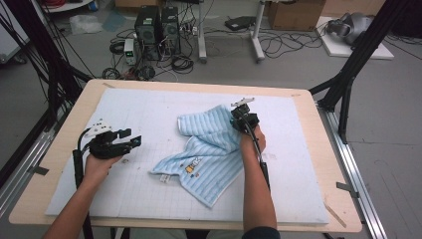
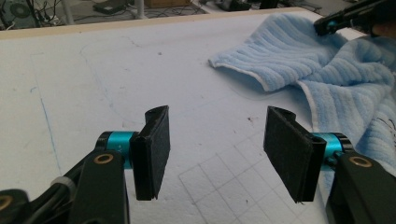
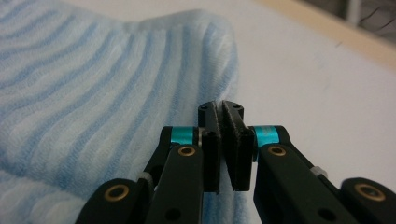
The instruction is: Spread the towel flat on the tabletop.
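Nearest to us in the high view: the person's two forearms coming in from the bottom edge, one gripper in each hand.

Left gripper [image 1: 130, 138]: we see it held over the left part of the white foam mat [image 1: 149, 107], well apart from the towel. Jaws spread wide, nothing between them. In the left gripper view both black pads [image 2: 156, 149] face each other across a clear gap, with the mat's faint printed grid behind.

Right gripper [image 1: 238, 121]: we see it at the towel's right edge, pointing away from the person, grey plate on top. In the right gripper view [image 3: 224, 140] the jaws are pressed together with only a thin seam between the pads. The towel's raised fold sits right at the tips and cloth shows just below the pads. We cannot tell whether any cloth is actually caught in the seam.

Light blue striped towel [image 1: 209, 152]: near the middle of the mat, crumpled. Its far part is folded over into a bulging hump next to the right gripper; its near part lies flat and runs toward the person. We see a small coloured patch [image 1: 191, 168] on the flat part, near its left corner. The left gripper view shows the same towel [image 2: 299, 60] at upper right, white-trimmed edge curled.

The mat lies on a light wooden table [image 1: 59, 149].
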